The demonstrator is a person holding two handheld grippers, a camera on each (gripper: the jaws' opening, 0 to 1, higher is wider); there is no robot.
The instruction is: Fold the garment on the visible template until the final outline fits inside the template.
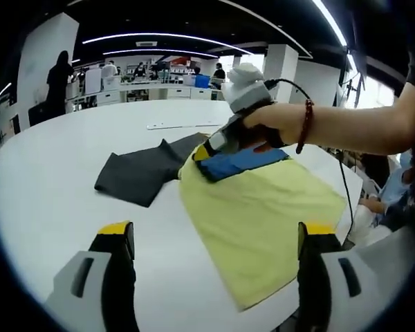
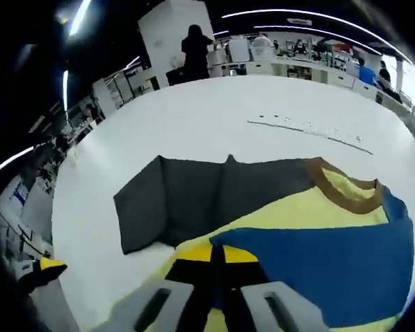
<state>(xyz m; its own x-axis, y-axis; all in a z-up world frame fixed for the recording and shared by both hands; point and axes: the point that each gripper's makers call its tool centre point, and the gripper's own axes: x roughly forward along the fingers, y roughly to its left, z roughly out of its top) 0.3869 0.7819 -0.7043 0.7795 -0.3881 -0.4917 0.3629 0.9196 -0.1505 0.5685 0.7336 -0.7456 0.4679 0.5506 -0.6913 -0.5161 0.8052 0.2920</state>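
Note:
A garment with yellow (image 1: 263,207), blue and dark grey panels lies on the white table (image 1: 55,200). Its grey part (image 1: 142,173) stretches to the left, and a blue part is folded over the yellow. My left gripper (image 1: 216,238) stands open over the near table, short of the yellow cloth and holding nothing. A hand holds my right gripper (image 1: 218,142) at the blue fold. In the right gripper view my right gripper (image 2: 215,266) is shut on the edge of the blue cloth (image 2: 332,263). The brown collar (image 2: 339,192) and the grey panel (image 2: 194,197) lie beyond it.
A thin white strip (image 2: 308,127) lies on the table past the garment. The table edge runs close on the right of the yellow cloth (image 1: 346,228). Desks and people stand far off at the back (image 1: 59,76). One tip of the left gripper (image 2: 43,268) shows low left.

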